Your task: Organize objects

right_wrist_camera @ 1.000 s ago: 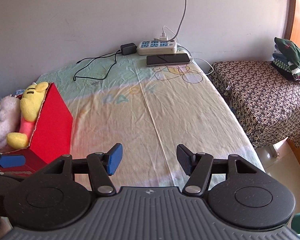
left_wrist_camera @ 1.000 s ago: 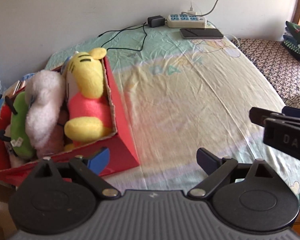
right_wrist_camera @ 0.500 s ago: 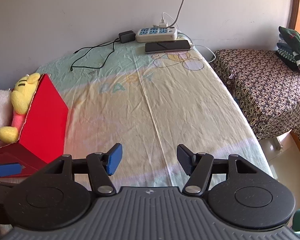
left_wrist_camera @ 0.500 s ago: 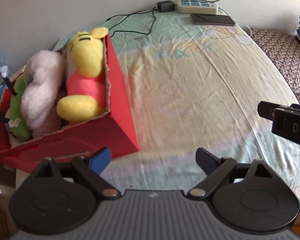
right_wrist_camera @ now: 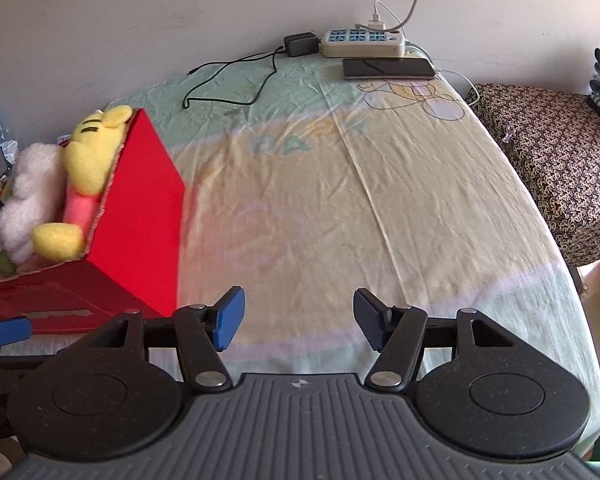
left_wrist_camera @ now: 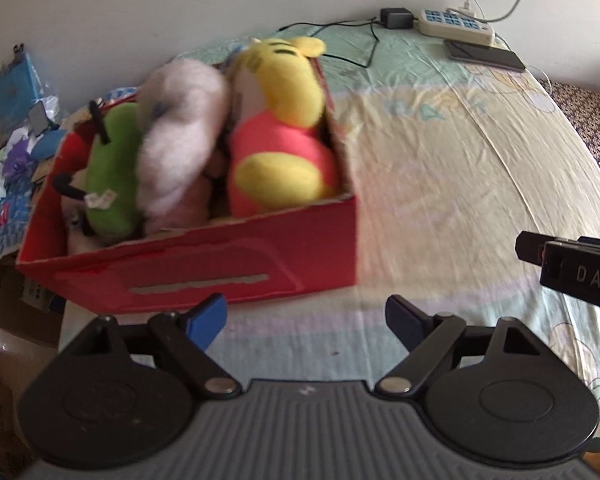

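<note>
A red cardboard box (left_wrist_camera: pixel 204 268) sits at the left edge of the bed. It holds a yellow bear plush in a red shirt (left_wrist_camera: pixel 284 128), a white fluffy plush (left_wrist_camera: pixel 180 136) and a green plush (left_wrist_camera: pixel 108 164). The box (right_wrist_camera: pixel 140 216) and bear (right_wrist_camera: pixel 88 152) also show in the right wrist view. My left gripper (left_wrist_camera: pixel 306 318) is open and empty, just in front of the box's near wall. My right gripper (right_wrist_camera: pixel 298 318) is open and empty over the bedsheet, right of the box; its side shows in the left wrist view (left_wrist_camera: pixel 572 272).
A power strip (right_wrist_camera: pixel 362 42), a charger with a black cable (right_wrist_camera: pixel 300 44) and a phone (right_wrist_camera: pixel 388 68) lie at the bed's far end. A patterned-cloth table (right_wrist_camera: pixel 556 160) stands to the right. Clutter and paper (left_wrist_camera: pixel 12 140) lie left of the box.
My left gripper has pulled back and swung left, so the box's front wall now faces it. My right gripper has drifted slightly back. Both stay open.
</note>
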{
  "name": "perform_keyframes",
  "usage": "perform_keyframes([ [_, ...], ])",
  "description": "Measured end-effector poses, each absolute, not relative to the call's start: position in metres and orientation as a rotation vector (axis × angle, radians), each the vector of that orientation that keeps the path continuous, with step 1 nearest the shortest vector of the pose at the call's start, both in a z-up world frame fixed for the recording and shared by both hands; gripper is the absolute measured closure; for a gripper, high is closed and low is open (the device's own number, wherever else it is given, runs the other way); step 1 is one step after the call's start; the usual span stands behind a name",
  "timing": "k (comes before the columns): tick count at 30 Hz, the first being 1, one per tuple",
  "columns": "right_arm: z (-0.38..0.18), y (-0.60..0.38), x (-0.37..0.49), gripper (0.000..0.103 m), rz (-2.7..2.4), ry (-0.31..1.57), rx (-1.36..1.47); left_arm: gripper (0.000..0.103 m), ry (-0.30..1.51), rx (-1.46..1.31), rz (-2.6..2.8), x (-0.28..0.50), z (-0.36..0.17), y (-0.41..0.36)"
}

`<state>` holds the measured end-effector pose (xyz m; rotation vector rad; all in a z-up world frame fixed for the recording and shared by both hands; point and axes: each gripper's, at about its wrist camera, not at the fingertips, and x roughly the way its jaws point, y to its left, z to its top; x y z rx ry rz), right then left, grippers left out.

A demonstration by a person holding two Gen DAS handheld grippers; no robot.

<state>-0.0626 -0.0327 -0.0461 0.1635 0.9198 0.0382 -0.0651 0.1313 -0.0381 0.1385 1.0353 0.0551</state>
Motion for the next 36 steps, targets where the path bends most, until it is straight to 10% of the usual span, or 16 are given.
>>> perform_keyframes([
  [36,0.007,0.108,-0.062,0.031,0.050,0.801,0.115,0.010,0.941,0.098,0.107,-0.038,0.003,0.298],
])
